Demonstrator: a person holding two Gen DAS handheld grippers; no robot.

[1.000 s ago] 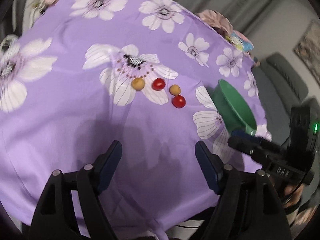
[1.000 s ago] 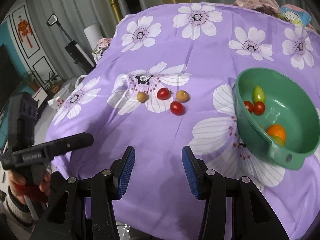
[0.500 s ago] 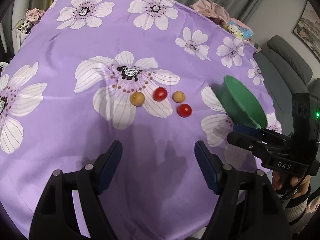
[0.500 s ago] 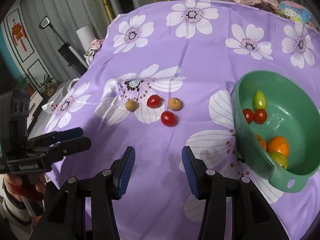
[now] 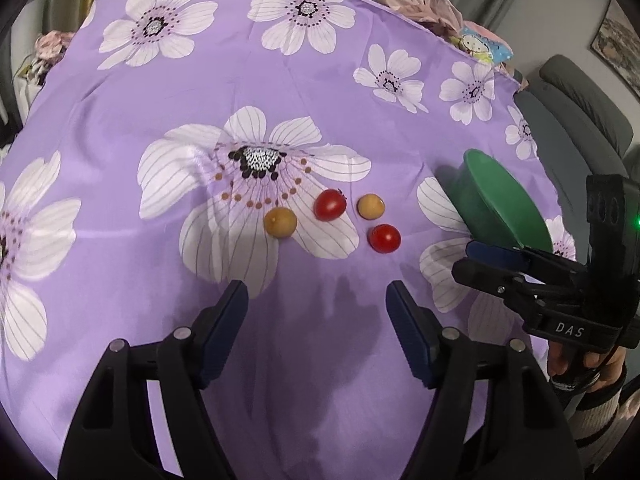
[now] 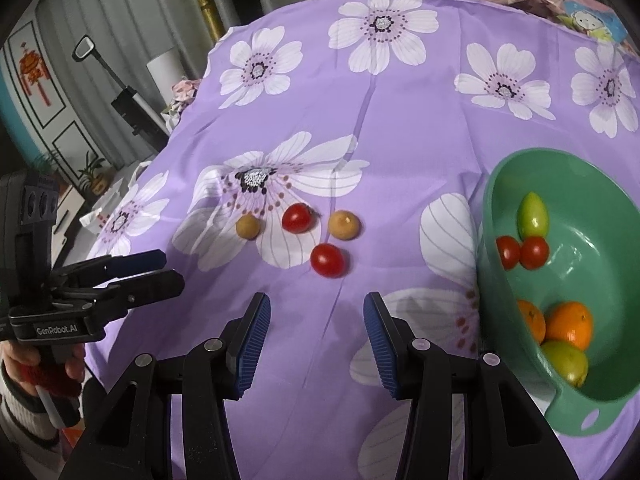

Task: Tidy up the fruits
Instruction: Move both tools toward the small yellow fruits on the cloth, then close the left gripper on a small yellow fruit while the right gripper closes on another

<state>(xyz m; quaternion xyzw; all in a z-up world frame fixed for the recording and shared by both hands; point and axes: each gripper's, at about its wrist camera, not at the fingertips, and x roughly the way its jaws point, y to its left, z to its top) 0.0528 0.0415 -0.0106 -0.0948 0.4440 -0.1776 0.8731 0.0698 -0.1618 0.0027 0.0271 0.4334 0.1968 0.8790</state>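
Two red cherry tomatoes (image 5: 329,205) (image 5: 384,238) and two small tan round fruits (image 5: 280,221) (image 5: 371,206) lie on the purple flowered cloth; the nearer tomato (image 6: 327,260) also shows in the right wrist view. A green bowl (image 6: 612,216) at the right holds two tomatoes, green fruits and oranges. My left gripper (image 5: 317,300) is open and empty, just short of the fruits. My right gripper (image 6: 316,308) is open and empty, close before the nearer tomato, left of the bowl.
The cloth-covered table (image 5: 200,60) drops off at its near and left edges. A grey sofa (image 5: 580,112) stands at the right. Pink fabric and a cartoon bag (image 6: 592,20) lie at the table's far edge. A stand and furniture (image 6: 132,100) are at the left.
Both grippers have moved forward toward the loose fruits, which now appear larger and nearer. Both stay open. The fruits and bowl have not moved.
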